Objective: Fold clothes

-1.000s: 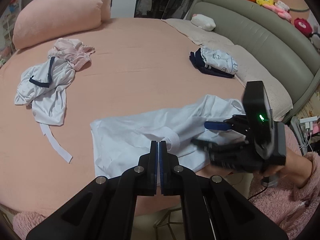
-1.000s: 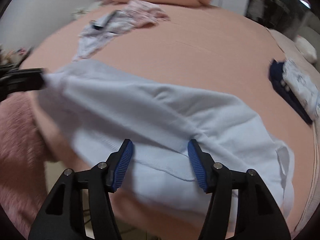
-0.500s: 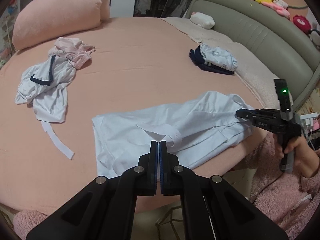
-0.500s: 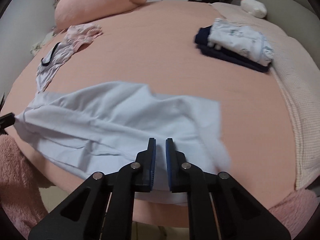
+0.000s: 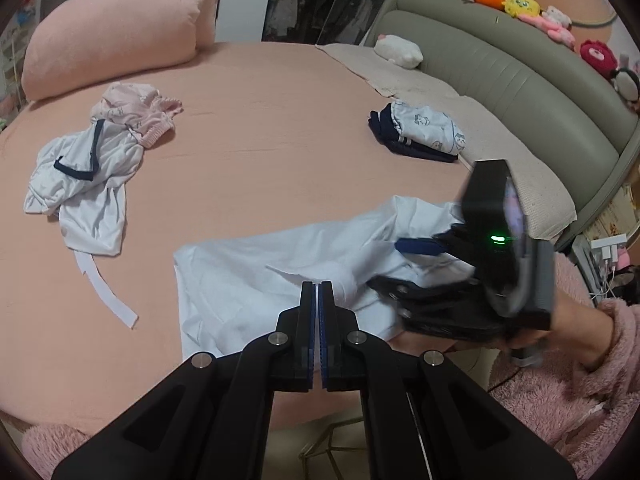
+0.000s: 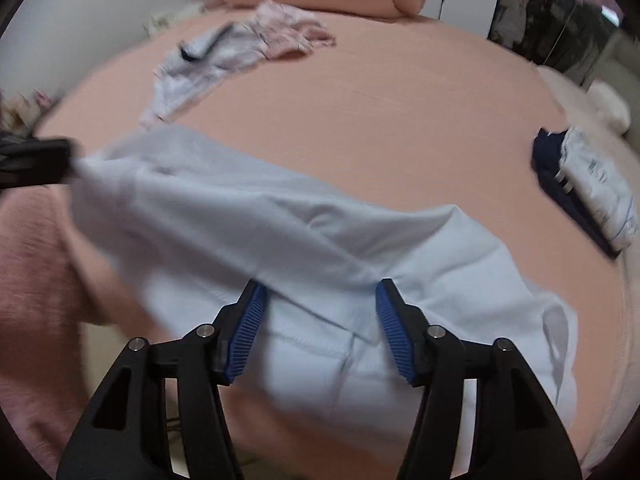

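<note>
A white garment [image 5: 280, 272] lies spread near the front edge of the round pink bed [image 5: 280, 120]. My left gripper [image 5: 319, 292] is shut on its near edge; it shows at the left of the right wrist view [image 6: 36, 160], pinching the cloth's corner. My right gripper [image 6: 320, 304] is open, its blue pads astride a fold of the same garment [image 6: 280, 232]. In the left wrist view it [image 5: 404, 264] hovers over the garment's right end.
A crumpled white and pink clothes pile [image 5: 92, 160] lies at the bed's left. A folded stack [image 5: 424, 132] sits at the right by a beige blanket [image 5: 500, 152] and grey headboard [image 5: 520, 88]. A pink bolster [image 5: 116, 24] lies at the back.
My right gripper was open over the garment, then shut and drawn back off it, and is now open again over its right end. My left gripper stayed shut on the cloth.
</note>
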The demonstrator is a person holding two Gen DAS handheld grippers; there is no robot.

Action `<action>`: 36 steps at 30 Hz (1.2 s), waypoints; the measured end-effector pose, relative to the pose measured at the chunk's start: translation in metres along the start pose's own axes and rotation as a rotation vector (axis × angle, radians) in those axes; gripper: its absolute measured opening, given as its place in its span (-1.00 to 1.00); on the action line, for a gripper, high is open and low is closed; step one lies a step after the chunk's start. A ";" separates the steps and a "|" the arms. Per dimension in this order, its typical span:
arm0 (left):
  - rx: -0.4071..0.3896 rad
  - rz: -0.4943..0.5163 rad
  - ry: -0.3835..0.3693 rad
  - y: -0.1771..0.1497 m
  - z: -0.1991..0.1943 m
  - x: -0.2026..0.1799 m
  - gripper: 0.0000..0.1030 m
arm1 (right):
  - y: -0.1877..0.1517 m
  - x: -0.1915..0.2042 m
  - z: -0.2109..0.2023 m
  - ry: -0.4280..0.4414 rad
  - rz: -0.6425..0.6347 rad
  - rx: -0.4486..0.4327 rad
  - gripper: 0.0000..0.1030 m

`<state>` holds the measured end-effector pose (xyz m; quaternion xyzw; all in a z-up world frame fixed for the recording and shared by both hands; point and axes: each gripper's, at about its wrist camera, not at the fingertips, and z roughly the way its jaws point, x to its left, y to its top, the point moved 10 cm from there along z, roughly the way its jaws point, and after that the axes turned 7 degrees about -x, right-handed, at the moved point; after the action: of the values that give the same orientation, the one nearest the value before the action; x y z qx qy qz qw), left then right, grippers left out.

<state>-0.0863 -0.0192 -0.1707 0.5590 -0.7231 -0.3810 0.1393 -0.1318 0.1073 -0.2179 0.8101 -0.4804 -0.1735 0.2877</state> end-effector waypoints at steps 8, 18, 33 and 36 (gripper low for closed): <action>0.138 0.060 0.106 -0.033 0.017 0.013 -0.95 | -0.008 -0.021 0.004 -0.078 0.061 0.011 -0.31; 0.172 -0.061 0.288 -0.056 0.020 0.052 -0.02 | -0.055 -0.106 -0.053 -0.185 0.326 0.002 -0.25; 0.122 -0.212 0.240 -0.063 0.023 0.071 -0.94 | -0.095 -0.136 -0.062 -0.111 0.537 0.012 -0.79; 0.097 -0.201 0.263 -0.056 0.015 0.075 -0.95 | -0.088 -0.142 -0.069 -0.134 0.538 -0.023 -0.75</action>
<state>-0.0818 -0.0870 -0.2371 0.6798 -0.6566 -0.2810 0.1666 -0.1021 0.2857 -0.2195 0.6369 -0.6940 -0.1495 0.3004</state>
